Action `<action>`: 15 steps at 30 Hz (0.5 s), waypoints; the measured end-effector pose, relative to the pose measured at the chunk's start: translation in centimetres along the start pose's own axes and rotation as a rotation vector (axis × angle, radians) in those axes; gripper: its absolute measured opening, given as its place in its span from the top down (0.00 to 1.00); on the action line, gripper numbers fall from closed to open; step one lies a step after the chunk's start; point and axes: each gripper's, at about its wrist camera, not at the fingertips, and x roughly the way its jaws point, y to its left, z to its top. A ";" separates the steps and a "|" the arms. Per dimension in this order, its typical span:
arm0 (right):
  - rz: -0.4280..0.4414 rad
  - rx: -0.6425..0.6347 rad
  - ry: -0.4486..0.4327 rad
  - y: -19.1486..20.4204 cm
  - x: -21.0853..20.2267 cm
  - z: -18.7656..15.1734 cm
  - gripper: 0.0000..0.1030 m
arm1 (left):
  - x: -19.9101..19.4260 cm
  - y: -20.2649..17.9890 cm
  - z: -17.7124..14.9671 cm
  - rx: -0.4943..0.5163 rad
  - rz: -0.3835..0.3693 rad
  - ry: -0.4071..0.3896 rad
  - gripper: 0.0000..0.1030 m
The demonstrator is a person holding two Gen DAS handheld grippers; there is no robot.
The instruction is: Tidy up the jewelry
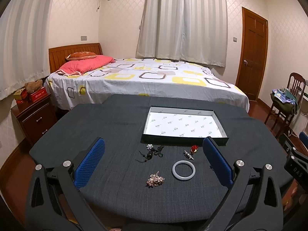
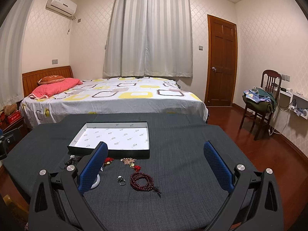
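A shallow box [image 1: 221, 139] with a white lining stands on the dark table; it also shows in the right wrist view [image 2: 107, 152]. In front of it lie a white bangle [image 1: 183, 169], a pink flower brooch [image 1: 155, 179], a black tassel charm [image 1: 152, 153], a silver clip [image 1: 188, 155] and a red ornament [image 1: 194, 148]. The right wrist view shows dark red prayer beads [image 2: 143, 182], a ring [image 2: 121, 180] and a beaded piece [image 2: 129, 160]. My left gripper [image 1: 154, 163] and right gripper [image 2: 156, 165] are open, empty, above the table's near side.
The table's dark cloth [image 1: 107, 119] reaches the bed [image 1: 134, 80] behind it. A nightstand [image 1: 34, 121] stands at the left. A chair with clothes [image 2: 261, 100] and a door [image 2: 221, 61] are at the right.
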 end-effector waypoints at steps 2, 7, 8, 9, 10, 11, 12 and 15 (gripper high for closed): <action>0.000 0.001 0.000 0.0 -0.1 0.0 0.06 | 0.0 0.1 -0.1 -0.002 -0.001 -0.002 0.04; 0.000 0.001 -0.001 -0.1 -0.1 -0.1 0.06 | 0.1 0.1 -0.3 -0.003 -0.001 -0.003 0.04; 0.000 0.001 -0.002 -0.1 -0.1 -0.1 0.06 | 0.1 0.1 -0.3 -0.003 -0.002 -0.004 0.04; 0.001 0.001 -0.003 -0.1 -0.1 0.0 0.06 | 0.1 0.1 -0.3 -0.003 -0.001 -0.004 0.04; 0.001 0.001 -0.002 -0.1 -0.1 0.0 0.06 | 0.1 0.1 -0.3 -0.002 -0.002 -0.003 0.04; 0.002 0.001 -0.002 -0.1 -0.1 -0.1 0.06 | 0.1 0.1 -0.3 -0.003 -0.002 -0.003 0.04; 0.001 0.001 -0.001 -0.1 -0.1 0.0 0.06 | 0.1 0.1 -0.3 -0.003 -0.002 -0.004 0.04; 0.002 0.001 -0.002 -0.1 -0.1 0.0 0.06 | 0.1 0.2 -0.3 -0.003 -0.002 -0.003 0.04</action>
